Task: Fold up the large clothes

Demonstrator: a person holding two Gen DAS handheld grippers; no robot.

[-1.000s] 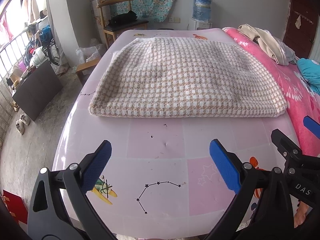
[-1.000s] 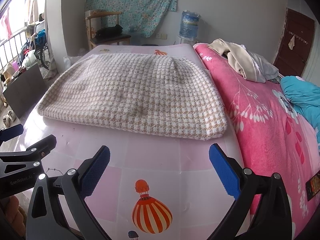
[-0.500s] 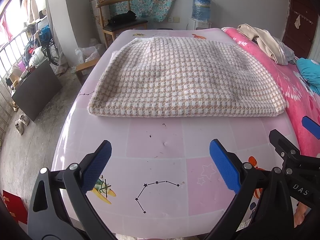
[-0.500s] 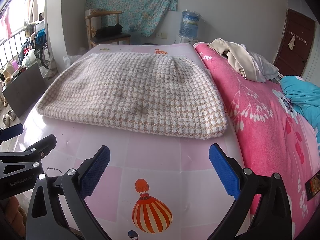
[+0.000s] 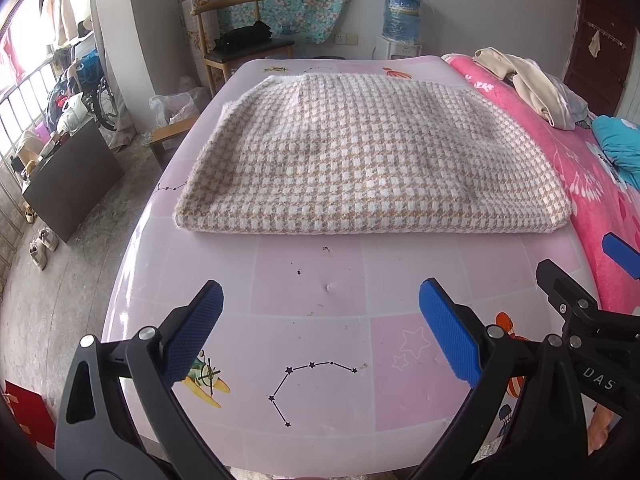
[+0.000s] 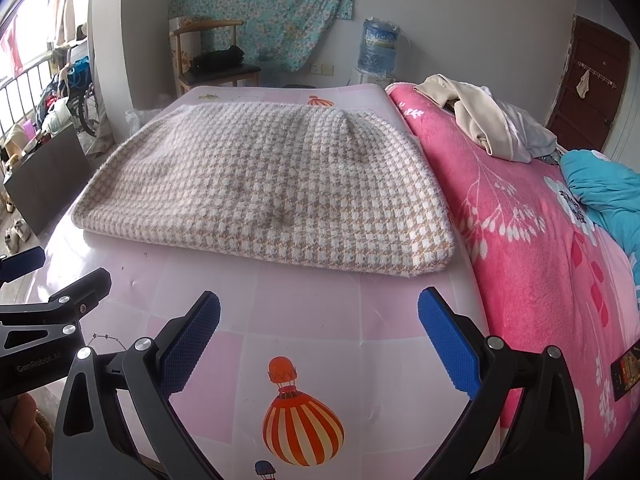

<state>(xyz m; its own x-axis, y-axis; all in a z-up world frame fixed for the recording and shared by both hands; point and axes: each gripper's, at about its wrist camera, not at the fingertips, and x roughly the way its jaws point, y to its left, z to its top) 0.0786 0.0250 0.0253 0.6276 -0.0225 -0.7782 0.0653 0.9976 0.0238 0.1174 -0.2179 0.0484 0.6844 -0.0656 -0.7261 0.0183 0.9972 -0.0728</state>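
Note:
A folded beige-and-white houndstooth garment (image 5: pixel 368 160) (image 6: pixel 272 188) lies flat on the pink patterned bed sheet (image 5: pixel 312 280) (image 6: pixel 304 312), its thick folded edge toward me. My left gripper (image 5: pixel 320 328) hovers open over the sheet in front of that edge, nothing between its blue pads. My right gripper (image 6: pixel 320 332) is open too, in front of the garment's near right corner. Each gripper shows at the edge of the other's view: the right gripper (image 5: pixel 588 280) and the left gripper (image 6: pixel 60 280).
A pink floral blanket (image 6: pixel 540 248) covers the bed's right side, with a heap of cream clothes (image 6: pixel 480 120) and a teal cloth (image 6: pixel 604 188) on it. Left of the bed are bare floor, a wooden chair (image 5: pixel 236 48) and a dark board (image 5: pixel 68 180).
Both grippers have drifted very slightly; the garment sits a touch lower in the views. Both stay open and the garment has not moved.

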